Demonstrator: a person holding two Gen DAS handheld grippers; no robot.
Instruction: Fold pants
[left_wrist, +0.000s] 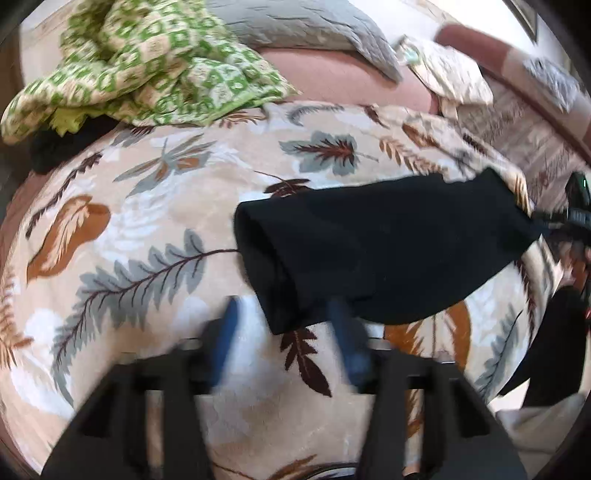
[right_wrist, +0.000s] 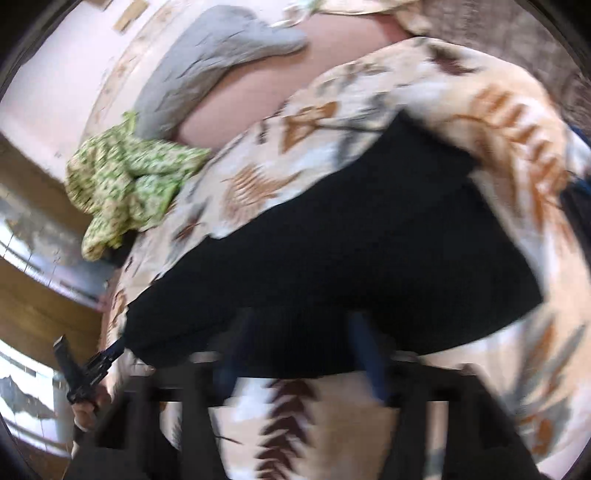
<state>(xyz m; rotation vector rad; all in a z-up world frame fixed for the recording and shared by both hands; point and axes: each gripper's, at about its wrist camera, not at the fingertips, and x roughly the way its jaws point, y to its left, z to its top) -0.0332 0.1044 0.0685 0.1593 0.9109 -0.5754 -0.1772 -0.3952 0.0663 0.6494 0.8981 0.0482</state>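
Observation:
Black pants (left_wrist: 388, 251) lie folded into a thick band across a leaf-patterned blanket (left_wrist: 147, 221). In the left wrist view my left gripper (left_wrist: 286, 328) is open, and the pants' near left corner lies between its blue fingers (left_wrist: 229, 325) without being pinched. From the right wrist view the pants (right_wrist: 351, 258) fill the middle. My right gripper (right_wrist: 299, 350) is open at their near edge, its fingers (right_wrist: 365, 350) spread over the dark cloth. The other gripper shows in each view: the right one (left_wrist: 576, 218) at the pants' far end, the left one (right_wrist: 85, 373) in a hand.
A crumpled green-and-cream cloth (left_wrist: 147, 66) lies at the blanket's far left. A grey pillow (left_wrist: 314, 22) rests on a pink sheet (left_wrist: 351, 81) behind it. More patterned bedding (left_wrist: 454, 74) sits at the far right. A dark garment (left_wrist: 554, 332) hangs at the right edge.

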